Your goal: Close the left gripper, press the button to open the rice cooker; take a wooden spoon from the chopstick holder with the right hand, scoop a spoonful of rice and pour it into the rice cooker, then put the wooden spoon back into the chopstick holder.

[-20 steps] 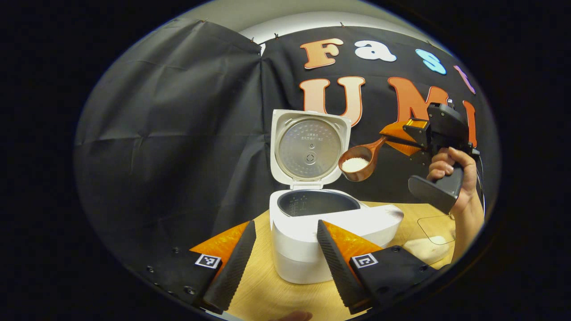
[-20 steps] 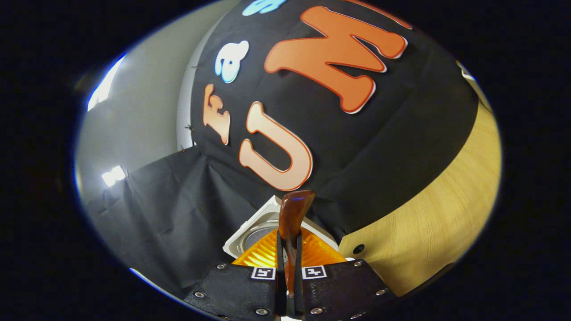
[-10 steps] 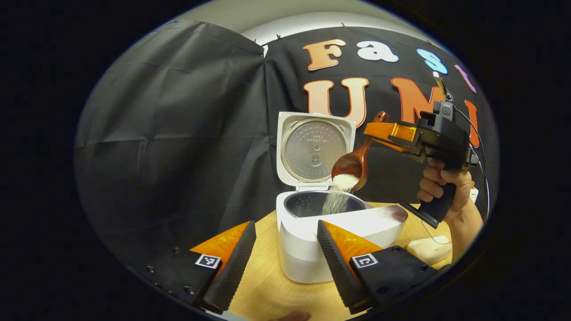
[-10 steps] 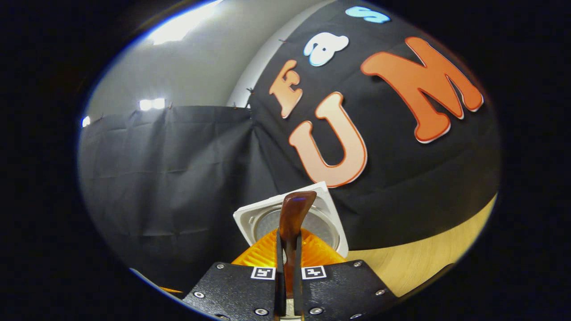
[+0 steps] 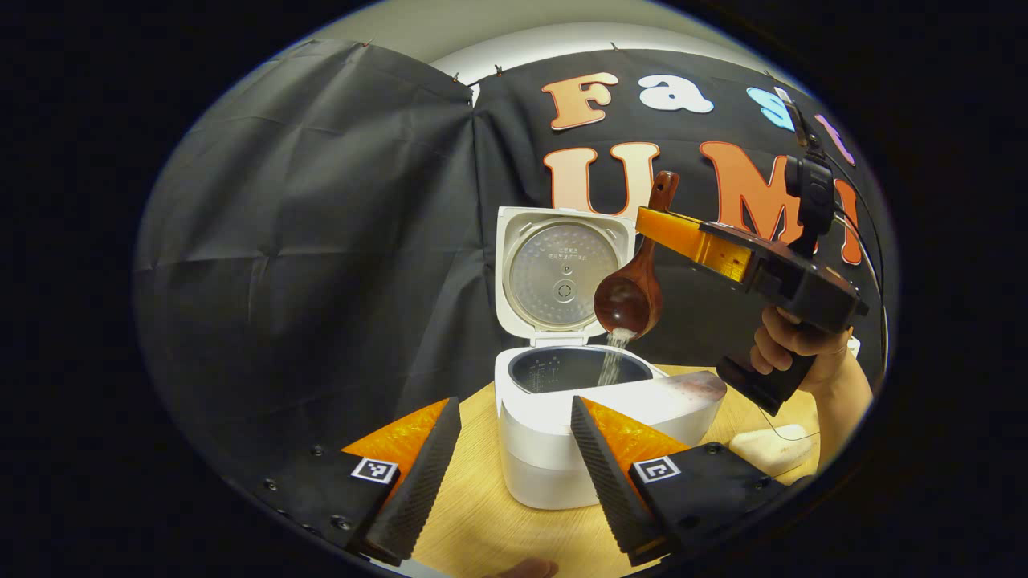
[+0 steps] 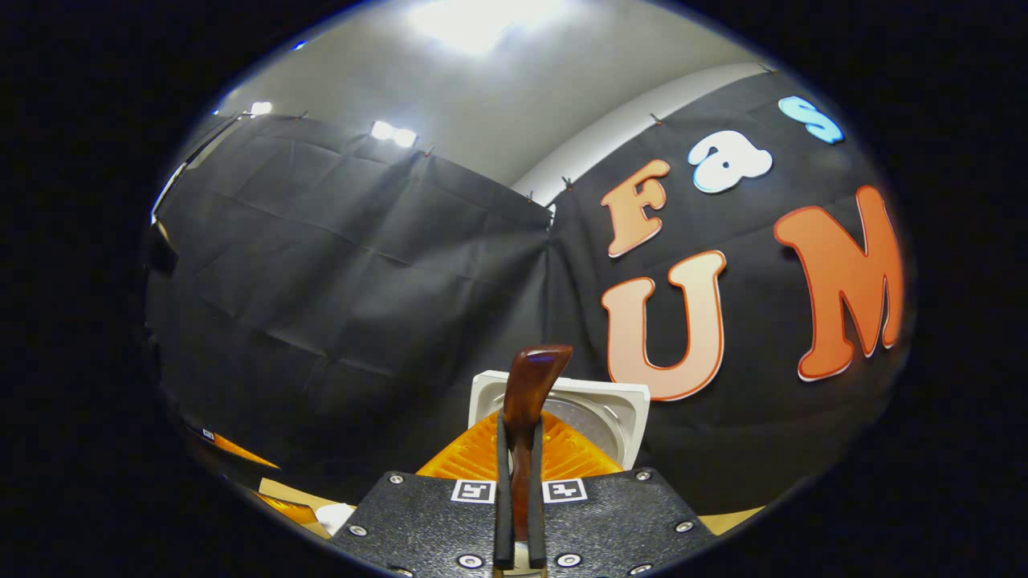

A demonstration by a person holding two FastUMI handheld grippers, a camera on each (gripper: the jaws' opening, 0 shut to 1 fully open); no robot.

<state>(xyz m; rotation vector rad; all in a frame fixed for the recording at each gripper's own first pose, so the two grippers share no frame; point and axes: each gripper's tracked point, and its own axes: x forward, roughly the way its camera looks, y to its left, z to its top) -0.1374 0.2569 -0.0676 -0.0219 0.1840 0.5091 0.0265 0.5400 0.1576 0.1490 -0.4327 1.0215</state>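
rice [image 5: 612, 363] falls in a thin stream from the tipped bowl of the wooden spoon [image 5: 631, 295] into the dark inner pot of the rice cooker [image 5: 562, 417], which stands on the wooden tabletop [image 5: 474, 514] with its lid [image 5: 562, 271] raised upright behind the pot. the spoon hangs bowl-down over the right part of the pot opening, its handle slanting up past the orange fingers of the right hand-held gripper [image 5: 654, 225], which is clamped on the handle; in the right gripper view the brown handle [image 6: 530, 393] sticks up between the two pressed-together fingers of that same hand-held gripper [image 6: 514, 514], with the cooker's lid just behind it. a hand [image 5: 791, 345] grips the right tool's black handle to the right of the cooker. the left hand-held gripper [image 5: 514, 457] sits low in front of the cooker, its jaws spread wide and holding nothing. a pale object [image 5: 771, 449] lies on the tabletop to the right of the cooker, too unclear to name.
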